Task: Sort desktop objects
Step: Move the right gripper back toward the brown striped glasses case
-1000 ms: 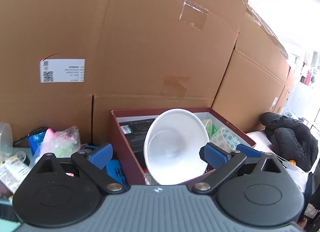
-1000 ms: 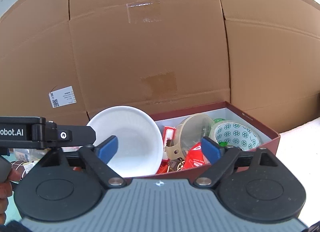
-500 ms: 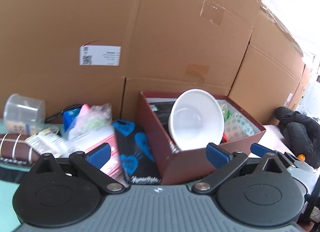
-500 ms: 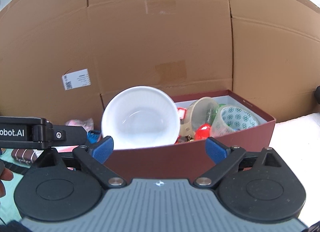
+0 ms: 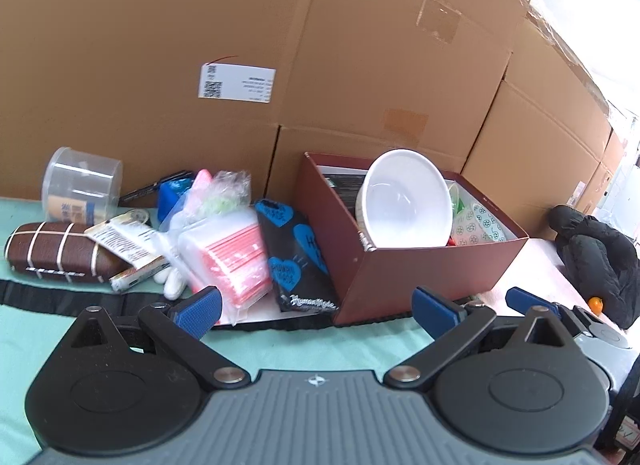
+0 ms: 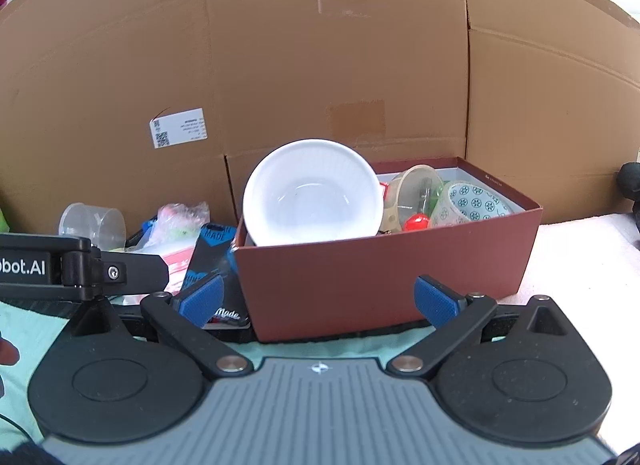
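A dark red box [image 5: 420, 273] [image 6: 380, 277] stands on the green mat. In it a white bowl [image 5: 406, 205] [image 6: 314, 195] leans on its side, mouth towards me. Beside the bowl lie a clear cup [image 6: 412, 193], a patterned tape roll [image 6: 468, 201] and a small red thing [image 6: 416, 221]. My left gripper [image 5: 316, 311] is open and empty, short of the box's left corner. My right gripper [image 6: 319, 301] faces the box's front wall; its jaws are opening with nothing between them.
Left of the box lies a pile: a black packet with blue hearts [image 5: 296, 257], a pink-filled bag [image 5: 228, 253], a brown case [image 5: 56, 251], a clear tub [image 5: 80, 185]. Cardboard cartons [image 5: 280, 45] wall the back. A black garment [image 5: 592, 249] lies at right.
Both grippers have drawn back from the box, which now looks smaller. The bowl stays leaning inside it. The pile at left has come into the left wrist view.
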Available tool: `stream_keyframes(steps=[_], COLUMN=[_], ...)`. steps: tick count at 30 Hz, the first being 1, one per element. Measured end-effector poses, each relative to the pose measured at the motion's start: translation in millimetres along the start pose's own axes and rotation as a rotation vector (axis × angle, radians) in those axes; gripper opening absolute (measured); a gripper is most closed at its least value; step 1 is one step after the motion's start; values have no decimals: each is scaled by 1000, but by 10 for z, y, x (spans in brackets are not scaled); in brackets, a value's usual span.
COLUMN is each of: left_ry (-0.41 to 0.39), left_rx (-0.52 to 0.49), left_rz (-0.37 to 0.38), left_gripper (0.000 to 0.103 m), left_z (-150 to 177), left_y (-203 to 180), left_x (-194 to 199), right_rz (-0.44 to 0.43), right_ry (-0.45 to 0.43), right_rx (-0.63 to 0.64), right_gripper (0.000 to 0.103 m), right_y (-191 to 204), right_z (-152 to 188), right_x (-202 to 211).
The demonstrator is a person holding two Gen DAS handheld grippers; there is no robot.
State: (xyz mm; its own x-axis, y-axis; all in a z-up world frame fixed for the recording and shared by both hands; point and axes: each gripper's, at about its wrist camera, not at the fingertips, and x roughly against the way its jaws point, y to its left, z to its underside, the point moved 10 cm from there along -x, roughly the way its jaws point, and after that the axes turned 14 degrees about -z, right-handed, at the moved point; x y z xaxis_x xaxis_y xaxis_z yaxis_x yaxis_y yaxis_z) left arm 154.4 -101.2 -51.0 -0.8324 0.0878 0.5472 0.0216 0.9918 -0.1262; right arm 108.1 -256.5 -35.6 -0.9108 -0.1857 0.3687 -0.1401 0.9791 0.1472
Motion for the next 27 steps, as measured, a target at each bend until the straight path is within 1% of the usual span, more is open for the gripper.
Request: stream_keyframes(steps=[3, 6, 9, 13, 16, 19, 24, 27], left_ry=[-1, -10, -7, 15, 26, 27, 13, 1], left_rx=[19, 39, 77, 134, 170, 186, 207, 214], left_rz=[-10, -8, -29, -94, -116, -132, -158, -173], left_gripper=[103, 103, 103, 103, 103, 103, 103, 103], left_z=[16, 38, 95, 177, 224, 229, 148, 84], left_y=[121, 324, 627, 1089, 1382, 1629, 1982, 2187], left_x=[32, 72, 94, 66, 34, 1, -67, -136], right_rz=[-4, -25, -97, -186, -229, -266, -324, -359], right_ry=[6, 12, 29, 55, 63, 81, 103, 121], right_rx=[10, 23, 28, 58, 78, 123, 226, 250], right_gripper=[99, 99, 99, 99, 99, 99, 99, 98], right_y=[100, 245, 460, 806, 1066, 1320, 1734, 1923], right_z=[24, 42, 94, 161, 170, 192, 254, 293], right_x=[-1, -43, -145, -313, -446, -589, -837, -984])
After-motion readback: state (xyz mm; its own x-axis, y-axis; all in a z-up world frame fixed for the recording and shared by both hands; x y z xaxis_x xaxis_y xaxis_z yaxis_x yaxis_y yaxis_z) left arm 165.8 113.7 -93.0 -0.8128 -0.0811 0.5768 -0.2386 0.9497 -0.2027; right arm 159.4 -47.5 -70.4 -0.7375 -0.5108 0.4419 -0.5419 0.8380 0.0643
